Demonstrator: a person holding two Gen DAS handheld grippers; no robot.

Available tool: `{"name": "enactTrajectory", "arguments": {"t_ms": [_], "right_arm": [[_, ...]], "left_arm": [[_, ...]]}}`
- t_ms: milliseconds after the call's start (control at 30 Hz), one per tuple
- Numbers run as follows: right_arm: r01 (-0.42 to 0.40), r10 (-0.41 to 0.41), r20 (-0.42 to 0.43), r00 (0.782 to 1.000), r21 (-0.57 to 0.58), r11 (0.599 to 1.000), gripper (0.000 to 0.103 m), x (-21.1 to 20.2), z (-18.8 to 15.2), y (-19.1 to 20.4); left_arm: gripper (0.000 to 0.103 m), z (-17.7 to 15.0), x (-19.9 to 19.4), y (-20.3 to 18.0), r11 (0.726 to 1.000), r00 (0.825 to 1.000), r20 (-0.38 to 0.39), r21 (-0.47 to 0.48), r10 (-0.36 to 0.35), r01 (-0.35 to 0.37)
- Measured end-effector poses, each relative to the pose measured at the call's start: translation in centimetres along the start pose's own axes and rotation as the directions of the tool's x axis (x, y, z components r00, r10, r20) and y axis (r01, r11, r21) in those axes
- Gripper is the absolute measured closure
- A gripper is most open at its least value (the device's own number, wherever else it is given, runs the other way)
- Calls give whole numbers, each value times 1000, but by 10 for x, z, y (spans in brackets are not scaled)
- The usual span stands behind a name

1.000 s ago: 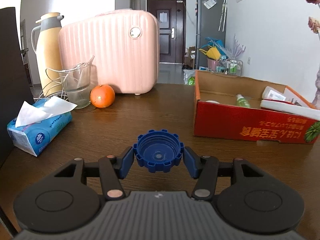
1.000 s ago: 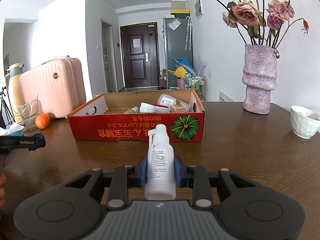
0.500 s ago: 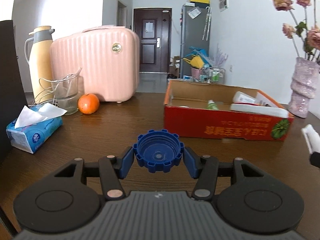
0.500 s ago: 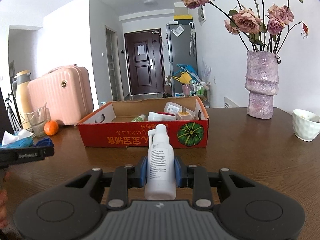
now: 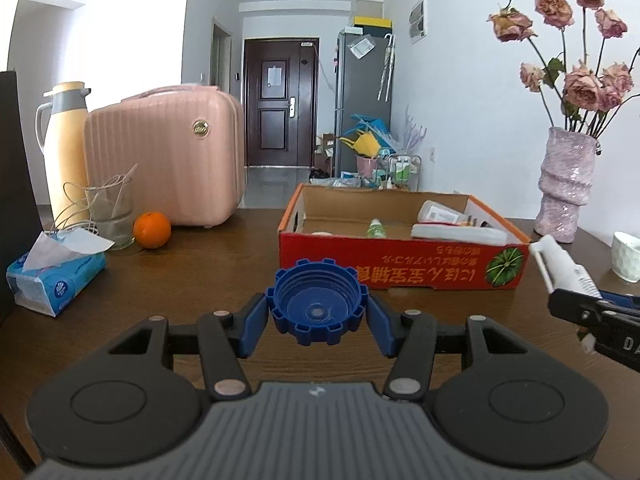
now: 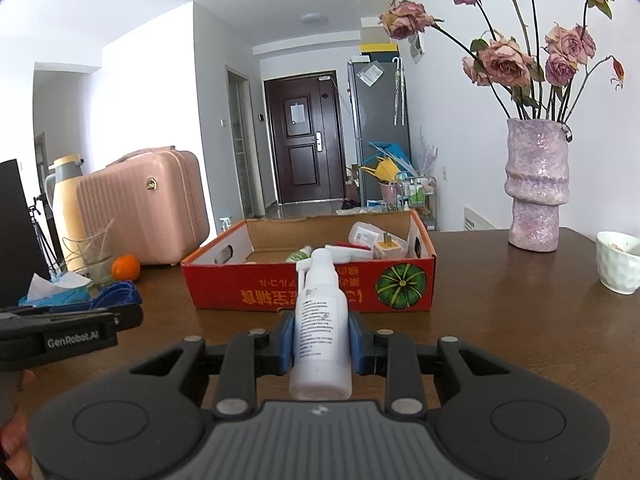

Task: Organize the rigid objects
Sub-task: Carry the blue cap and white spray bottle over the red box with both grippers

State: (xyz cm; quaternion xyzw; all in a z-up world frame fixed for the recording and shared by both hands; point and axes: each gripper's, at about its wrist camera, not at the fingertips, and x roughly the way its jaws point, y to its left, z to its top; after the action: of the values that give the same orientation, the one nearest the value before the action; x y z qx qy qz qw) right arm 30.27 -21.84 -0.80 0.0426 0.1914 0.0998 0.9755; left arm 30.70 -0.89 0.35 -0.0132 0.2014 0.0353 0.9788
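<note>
A blue ridged bottle cap, hollow side facing the camera, sits clamped between the blue pads of my left gripper, held above the brown table. My right gripper is shut on a white spray bottle with its nozzle pointing forward. Ahead of both stands a red cardboard box with its top open, holding several small bottles and packages. In the left wrist view the right gripper with its spray bottle shows at the right edge. The left gripper and the blue cap appear at the left of the right wrist view.
On the left stand a pink suitcase, a yellow thermos, a glass cup, an orange and a blue tissue pack. A purple vase with dried roses and a white cup stand at the right.
My left gripper has swung right with the cap, so the red box now lies straight ahead and the right gripper has come into its view. The right gripper rose slightly with the bottle.
</note>
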Motion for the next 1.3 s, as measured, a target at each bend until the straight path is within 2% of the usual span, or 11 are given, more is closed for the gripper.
{"name": "enactTrajectory", "arguments": {"t_ms": [533,833,1300], "right_arm": [[-27,27,82,996,1,1000,76,13,36,4],[-27,24,114,993,26,999,76,41,57,4],[-18,13,102,995,47,999,76,91,74,-2]], "left_arm": [[48,29,8,-26,1000,998,66,-21,-17,18],[48,50,30,-26,998,996,93,-64,-4,10],[48,70,74,-24,996,995,102,-89,18,-9]]}}
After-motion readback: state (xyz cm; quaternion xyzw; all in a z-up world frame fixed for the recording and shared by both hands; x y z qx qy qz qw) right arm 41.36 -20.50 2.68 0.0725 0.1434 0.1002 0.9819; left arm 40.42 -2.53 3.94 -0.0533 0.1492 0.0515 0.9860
